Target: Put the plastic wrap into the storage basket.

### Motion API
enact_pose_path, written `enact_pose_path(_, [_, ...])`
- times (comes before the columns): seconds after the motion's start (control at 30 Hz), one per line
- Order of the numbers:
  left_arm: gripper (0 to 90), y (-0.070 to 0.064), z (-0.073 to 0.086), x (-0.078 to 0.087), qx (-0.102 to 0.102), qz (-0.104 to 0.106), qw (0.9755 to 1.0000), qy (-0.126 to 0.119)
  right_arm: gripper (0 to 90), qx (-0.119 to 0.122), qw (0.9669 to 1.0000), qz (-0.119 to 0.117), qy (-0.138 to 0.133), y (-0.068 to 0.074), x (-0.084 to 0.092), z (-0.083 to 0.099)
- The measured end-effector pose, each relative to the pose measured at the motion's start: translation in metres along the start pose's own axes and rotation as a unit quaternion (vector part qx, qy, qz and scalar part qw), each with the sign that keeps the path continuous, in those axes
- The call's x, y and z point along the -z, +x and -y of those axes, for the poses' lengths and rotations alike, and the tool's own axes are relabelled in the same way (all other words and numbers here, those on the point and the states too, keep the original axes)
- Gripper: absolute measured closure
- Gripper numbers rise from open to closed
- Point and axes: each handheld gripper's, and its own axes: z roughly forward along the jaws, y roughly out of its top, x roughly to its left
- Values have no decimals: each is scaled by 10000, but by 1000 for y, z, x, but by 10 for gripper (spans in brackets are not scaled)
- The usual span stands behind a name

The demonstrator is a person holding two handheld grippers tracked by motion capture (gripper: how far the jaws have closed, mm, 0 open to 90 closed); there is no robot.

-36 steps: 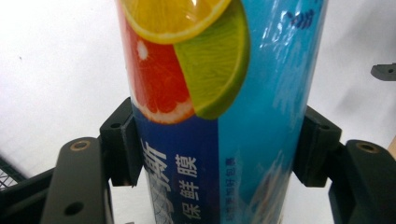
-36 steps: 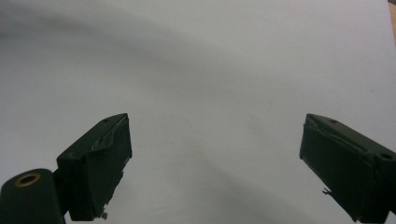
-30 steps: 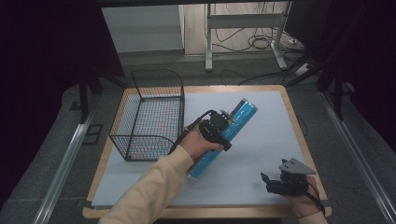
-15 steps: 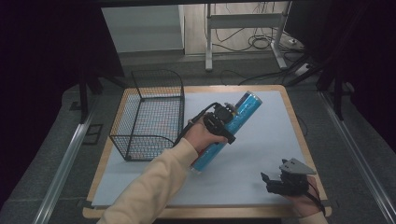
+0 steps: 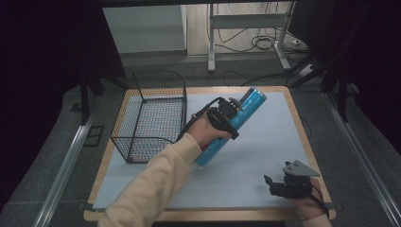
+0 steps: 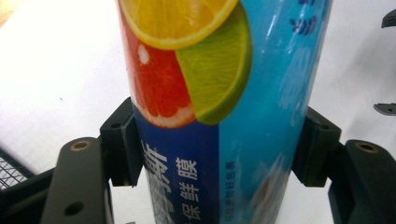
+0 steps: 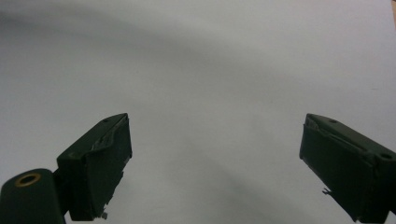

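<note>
A long blue tube [image 5: 213, 147] printed with citrus slices, a roll of cling film [image 6: 224, 116], slants over the middle of the white mat. My left gripper [image 5: 229, 115] is shut on it near its far half. In the left gripper view the two black pads [image 6: 122, 140] press its sides, and the tube's near end hangs just above the mat. My right gripper [image 5: 270, 185] rests low at the front right corner, well apart from the tube. Its fingers [image 7: 100, 163] stand wide open over bare mat, with nothing between them.
A black wire basket [image 5: 142, 142] stands on the left side of the table, just left of the held tube. The white mat [image 5: 269, 137] covers the wooden tabletop. Dark floor, rails and cables lie beyond the table's edges.
My left gripper has lifted the tube and carried it a little farther away across the mat. The right gripper has stayed where it was.
</note>
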Motion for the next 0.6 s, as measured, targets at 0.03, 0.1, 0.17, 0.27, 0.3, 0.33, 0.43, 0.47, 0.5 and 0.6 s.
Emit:
enact_pose_path(0.03, [319, 1, -1, 0, -1, 3, 10000, -4, 96, -3, 10000, 1, 4, 0, 0, 0])
enact_pose_path(0.1, [319, 2, -3, 1, 19, -3, 10000, -22, 96, -2, 10000, 4, 2, 0, 0, 0])
enact_pose_path(0.17, [319, 5, -6, 2, -6, -21, 10000, -5, 96, -4, 10000, 7, -5, 0, 0, 0])
enact_pose_path(0.27, [319, 10, -10, 4, 81, -35, 10000, -35, 96, -1, 10000, 12, 1, 0, 0, 0])
enact_pose_path(0.3, [319, 13, -11, 5, 90, -25, 9999, -47, 96, -12, 10000, 5, 10, 0, 0, 0])
enact_pose_path(0.33, [319, 15, -12, 6, 113, -27, 9999, -67, 96, -4, 10000, 10, 12, 0, 0, 0])
enact_pose_path(0.43, [319, 20, -14, 9, 148, -53, 9999, -73, 96, -2, 10000, 12, 4, -1, -1, 0])
enact_pose_path(0.47, [320, 22, -15, 9, 157, -79, 9998, -88, 96, -15, 10000, 12, 4, -1, -1, 0])
enact_pose_path(0.5, [319, 23, -16, 10, 167, -101, 9998, -81, 96, -33, 10000, 3, 16, -1, 0, 0])
enact_pose_path(0.6, [319, 28, -18, 11, 184, -125, 9997, -43, 96, -21, 10000, 4, 18, -1, -1, 1])
